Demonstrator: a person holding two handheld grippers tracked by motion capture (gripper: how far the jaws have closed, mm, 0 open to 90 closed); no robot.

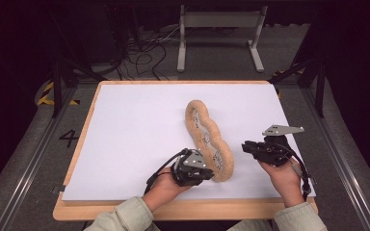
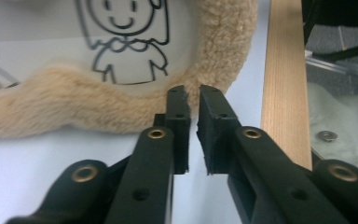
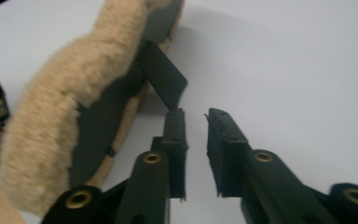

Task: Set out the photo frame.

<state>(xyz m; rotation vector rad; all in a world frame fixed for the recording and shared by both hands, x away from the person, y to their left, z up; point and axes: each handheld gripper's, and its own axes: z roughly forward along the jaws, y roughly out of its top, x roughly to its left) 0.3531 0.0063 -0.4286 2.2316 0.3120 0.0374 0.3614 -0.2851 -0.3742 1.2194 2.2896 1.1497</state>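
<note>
A long tan plush picture frame (image 1: 207, 139) with three lobes rests tilted on the white table cover (image 1: 135, 125), its cartoon drawings facing up and left. My left gripper (image 1: 211, 174) is at the frame's near end. In the left gripper view its jaws (image 2: 192, 91) stand a narrow gap apart with nothing between them, tips just short of the fuzzy border (image 2: 74, 109). My right gripper (image 1: 244, 146) hovers to the right of the frame, open (image 3: 196, 112). Its tips sit just under the black stand flap (image 3: 163, 74) on the frame's dark back (image 3: 102, 121).
The wooden table edge (image 2: 284, 84) runs close to the right of my left gripper. Beyond the far side of the table stand a grey metal frame (image 1: 219, 38) and loose cables (image 1: 144, 53) on the floor. The white cover spreads wide to the left.
</note>
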